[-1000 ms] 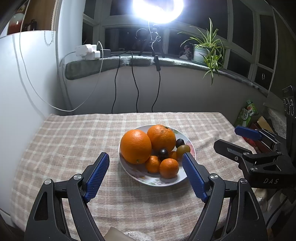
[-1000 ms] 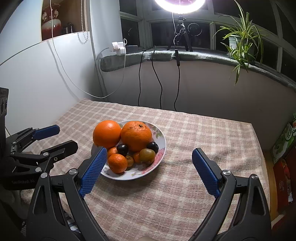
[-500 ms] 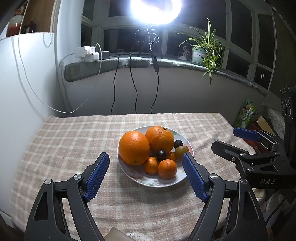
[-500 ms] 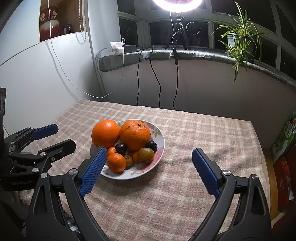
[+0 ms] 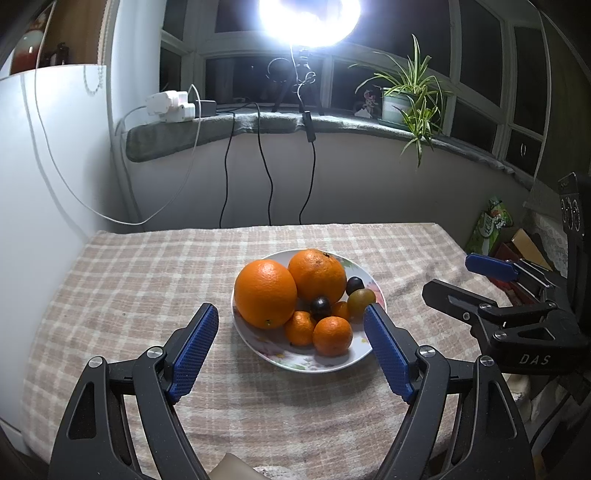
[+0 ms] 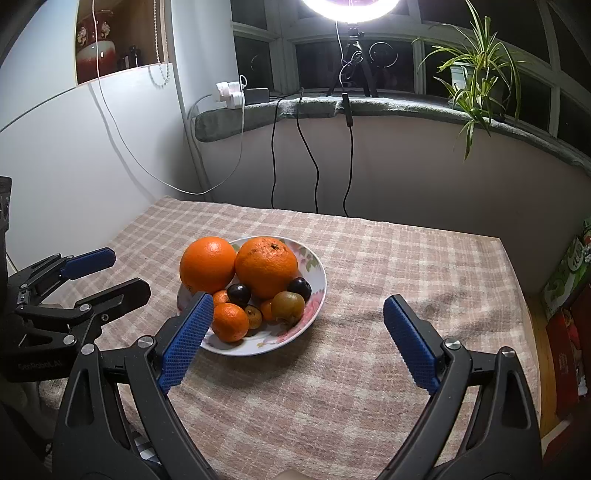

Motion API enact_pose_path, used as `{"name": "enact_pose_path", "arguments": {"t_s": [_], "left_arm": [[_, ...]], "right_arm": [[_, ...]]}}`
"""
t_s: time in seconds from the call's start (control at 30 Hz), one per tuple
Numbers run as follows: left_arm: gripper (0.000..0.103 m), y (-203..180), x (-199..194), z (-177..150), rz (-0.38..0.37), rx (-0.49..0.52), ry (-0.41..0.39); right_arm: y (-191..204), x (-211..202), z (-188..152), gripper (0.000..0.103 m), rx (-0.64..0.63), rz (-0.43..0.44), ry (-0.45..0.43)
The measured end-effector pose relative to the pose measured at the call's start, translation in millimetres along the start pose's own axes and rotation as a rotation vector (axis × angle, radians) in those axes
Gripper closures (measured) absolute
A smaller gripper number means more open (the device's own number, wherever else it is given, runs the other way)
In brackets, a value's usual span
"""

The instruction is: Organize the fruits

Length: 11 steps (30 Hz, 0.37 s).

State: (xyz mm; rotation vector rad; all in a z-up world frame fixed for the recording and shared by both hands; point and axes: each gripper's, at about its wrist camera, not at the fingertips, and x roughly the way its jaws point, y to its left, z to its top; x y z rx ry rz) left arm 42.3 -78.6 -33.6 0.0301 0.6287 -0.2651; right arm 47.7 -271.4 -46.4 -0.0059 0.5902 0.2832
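Left gripper point(image 5: 290, 345) spread wide, empty, low over the checked tablecloth point(image 5: 140, 288); right gripper point(image 6: 295, 338) also wide, empty, beside it at 3 o'clock. Floral plate point(image 5: 295, 363) at 12 o'clock, mid-table, holding two big oranges point(image 5: 265, 293), small mandarins point(image 5: 332, 335), dark plums point(image 5: 320, 305) and a greenish fruit point(image 5: 360, 300). Beyond: grey wall with hanging cables point(image 5: 266, 166), padded sill point(image 5: 258, 123), power strip point(image 5: 170, 107) at 11, spider plant point(image 5: 410, 99) at 1, ring light point(image 5: 308, 16) glaring at the top.

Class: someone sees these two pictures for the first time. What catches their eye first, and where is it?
Two big oranges piled with small fruit on a flowered plate at the middle of the checked tablecloth. Above, a glaring ring light at the window.
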Motion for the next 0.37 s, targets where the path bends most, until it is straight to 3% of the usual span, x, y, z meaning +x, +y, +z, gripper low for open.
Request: {"name": "enact_pose_path", "arguments": {"t_s": [0.37], "left_arm": [[0.022,2.6,4.5,2.0,0.000,0.003,-0.003]], "right_arm": [[-4.4,4.6,-4.3,0.008,0.020,-0.010,0.011]]}}
